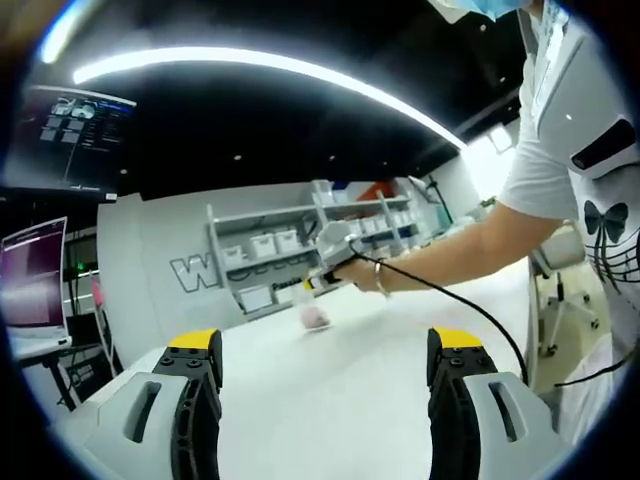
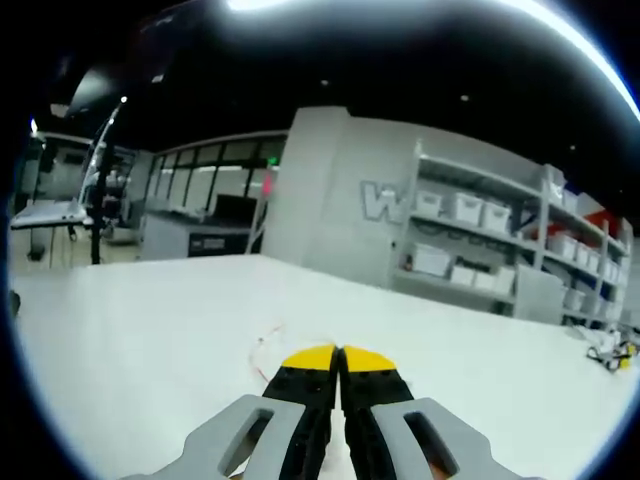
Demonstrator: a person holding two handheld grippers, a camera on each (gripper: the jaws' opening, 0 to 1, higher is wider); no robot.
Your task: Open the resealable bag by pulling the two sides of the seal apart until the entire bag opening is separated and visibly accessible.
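1. Clear plastic with something pinkish inside, the resealable bag stands on the white table in the left gripper view, well ahead of that view's own jaws and close to the table's far edge.
2. At the bag's top edge sits the right gripper, held in the person's hand; its tips meet the bag's upper rim, though the contact is too small to read clearly.
3. In the right gripper view the right gripper has its yellow-capped black jaws pressed together, with a thin clear edge with a red line showing just left of the tips; whether the film lies between the jaws cannot be told.
4. Near the bottom of the left gripper view the left gripper has its jaws spread wide, nothing between them, hovering above the table and well apart from the bag.
5. A black cable runs from the hand back along the person's forearm.
6. Beyond the table stand grey shelves with white bins and a monitor at the left.
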